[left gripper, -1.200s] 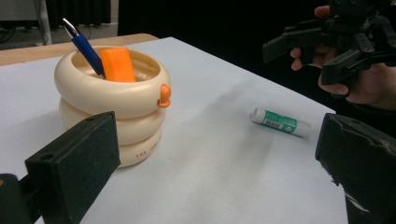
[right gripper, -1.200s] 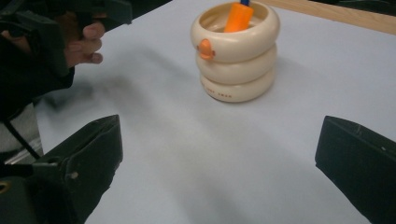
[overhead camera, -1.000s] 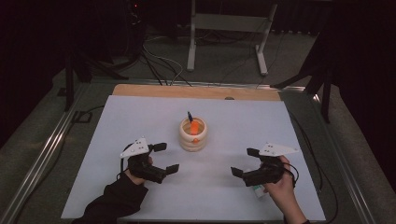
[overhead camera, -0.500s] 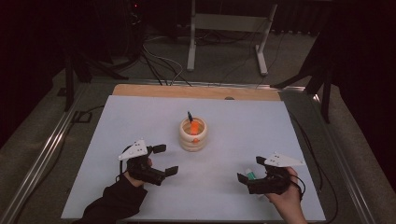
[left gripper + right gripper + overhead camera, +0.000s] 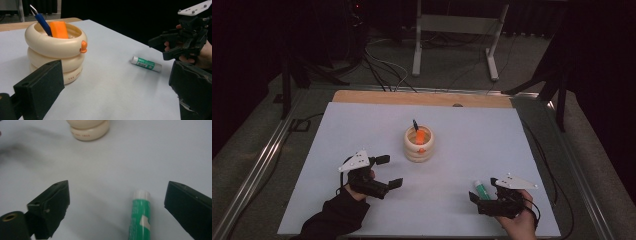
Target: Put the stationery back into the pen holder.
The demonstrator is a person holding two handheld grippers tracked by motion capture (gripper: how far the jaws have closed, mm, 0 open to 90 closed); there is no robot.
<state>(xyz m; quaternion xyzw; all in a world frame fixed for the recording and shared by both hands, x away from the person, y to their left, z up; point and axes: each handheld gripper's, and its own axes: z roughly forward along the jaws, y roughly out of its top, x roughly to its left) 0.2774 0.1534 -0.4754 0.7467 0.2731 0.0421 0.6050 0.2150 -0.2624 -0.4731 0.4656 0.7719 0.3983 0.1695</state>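
Note:
A green glue stick (image 5: 481,189) with a white cap lies flat on the white table near the front right. My right gripper (image 5: 484,192) is low over it, and the glue stick (image 5: 140,217) lies between the jaws without either pad touching it. Those jaws have just been closing a little and still stand wide. A cream ringed cup (image 5: 419,144) at the table's middle holds a blue pen (image 5: 41,21) and an orange block (image 5: 59,29). My left gripper (image 5: 389,171) is open and empty to the front left of the cup (image 5: 56,47).
The white table sheet (image 5: 492,140) ends at a wooden strip (image 5: 422,98) along the far edge. Metal rails run down both sides. Beyond the table are a stand's legs (image 5: 417,55) and cables on the floor.
My right gripper has moved toward the table's near edge and sunk lower. The glue stick now shows between its jaws. The left gripper has kept still.

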